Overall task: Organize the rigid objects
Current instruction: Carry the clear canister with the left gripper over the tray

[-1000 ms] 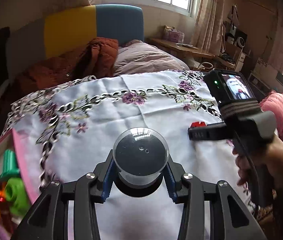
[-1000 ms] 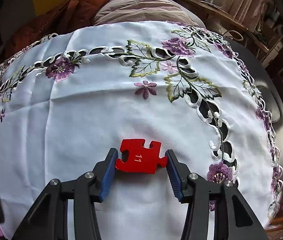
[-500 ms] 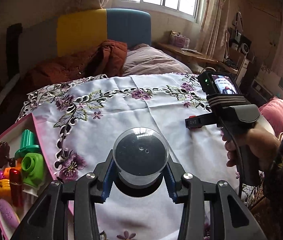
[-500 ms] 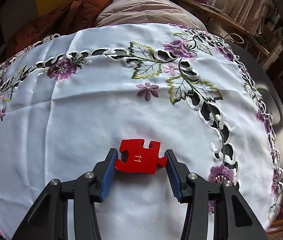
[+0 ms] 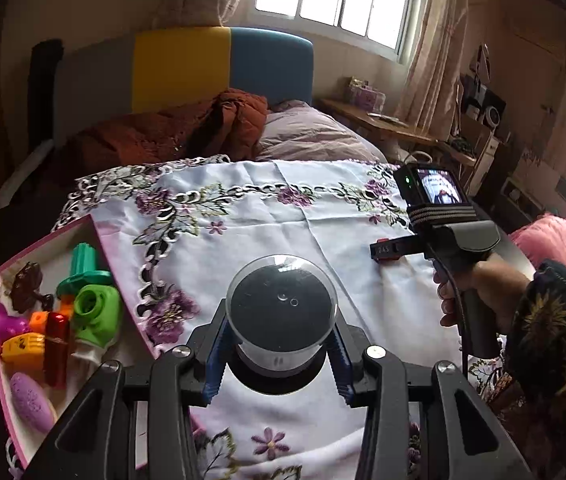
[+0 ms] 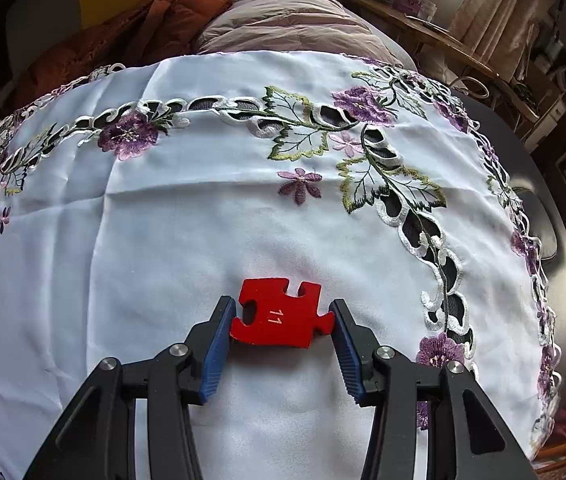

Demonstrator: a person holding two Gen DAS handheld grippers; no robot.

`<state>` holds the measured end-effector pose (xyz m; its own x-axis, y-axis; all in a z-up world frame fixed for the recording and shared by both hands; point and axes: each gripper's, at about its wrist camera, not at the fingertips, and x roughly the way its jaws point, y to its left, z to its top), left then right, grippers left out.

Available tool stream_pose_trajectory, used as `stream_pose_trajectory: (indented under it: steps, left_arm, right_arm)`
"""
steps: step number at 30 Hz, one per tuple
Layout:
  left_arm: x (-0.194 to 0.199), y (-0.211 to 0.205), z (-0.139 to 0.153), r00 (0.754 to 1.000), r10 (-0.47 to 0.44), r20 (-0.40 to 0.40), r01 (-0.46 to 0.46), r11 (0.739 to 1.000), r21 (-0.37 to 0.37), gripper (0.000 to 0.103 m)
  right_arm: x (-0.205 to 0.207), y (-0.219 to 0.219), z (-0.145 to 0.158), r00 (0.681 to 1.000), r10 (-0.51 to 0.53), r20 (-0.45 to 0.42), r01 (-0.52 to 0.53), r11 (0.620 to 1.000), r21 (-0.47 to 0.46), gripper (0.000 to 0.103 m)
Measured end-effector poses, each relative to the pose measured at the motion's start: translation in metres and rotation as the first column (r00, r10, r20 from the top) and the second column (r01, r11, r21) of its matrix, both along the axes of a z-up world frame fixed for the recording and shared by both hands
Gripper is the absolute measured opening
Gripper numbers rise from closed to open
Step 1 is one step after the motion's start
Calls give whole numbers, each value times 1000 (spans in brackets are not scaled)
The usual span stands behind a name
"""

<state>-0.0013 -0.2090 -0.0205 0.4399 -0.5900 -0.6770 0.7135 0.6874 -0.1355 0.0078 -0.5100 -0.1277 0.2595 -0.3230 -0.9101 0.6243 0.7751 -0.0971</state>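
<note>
My left gripper (image 5: 279,356) is shut on a clear glass dome with a black base (image 5: 282,312), held above the white embroidered tablecloth (image 5: 267,224). My right gripper (image 6: 281,330) is shut on a red puzzle piece marked 11 (image 6: 279,314), just above the cloth. The right gripper also shows in the left wrist view (image 5: 387,249), to the right, with the red piece barely visible at its tip. A pink box (image 5: 91,224) at the left holds several small toys.
In the box are a green toy (image 5: 93,312), a teal piece (image 5: 83,268), a yellow piece (image 5: 23,346) and a purple oval (image 5: 31,402). A bed with an orange quilt (image 5: 187,128) lies beyond the table. A pink cushion (image 5: 555,240) is at the right.
My left gripper has pulled back and up with the dome, so more of the pink box shows. My right gripper holds the red piece in nearly the same place.
</note>
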Motion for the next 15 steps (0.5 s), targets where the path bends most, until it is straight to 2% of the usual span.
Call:
stream_pose_trajectory:
  steps: [4, 7, 10, 15]
  left_arm:
    - [6, 34, 11, 999, 46, -9, -47, 998, -36, 44]
    - [16, 76, 15, 994, 106, -32, -108, 993, -54, 44]
    - [27, 122, 9, 981, 177, -82, -182, 982, -58, 44]
    - [36, 184, -10, 943, 294, -154, -303, 952, -40, 44]
  right_arm:
    - [0, 1, 0, 1000, 7, -3, -7, 1000, -9, 48]
    - [1, 1, 0, 1000, 10, -4, -10, 1000, -12, 48]
    - [1, 2, 0, 1000, 14, -7, -14, 1000, -17, 48]
    - [2, 3, 1, 1000, 20, -12, -20, 999, -27, 48]
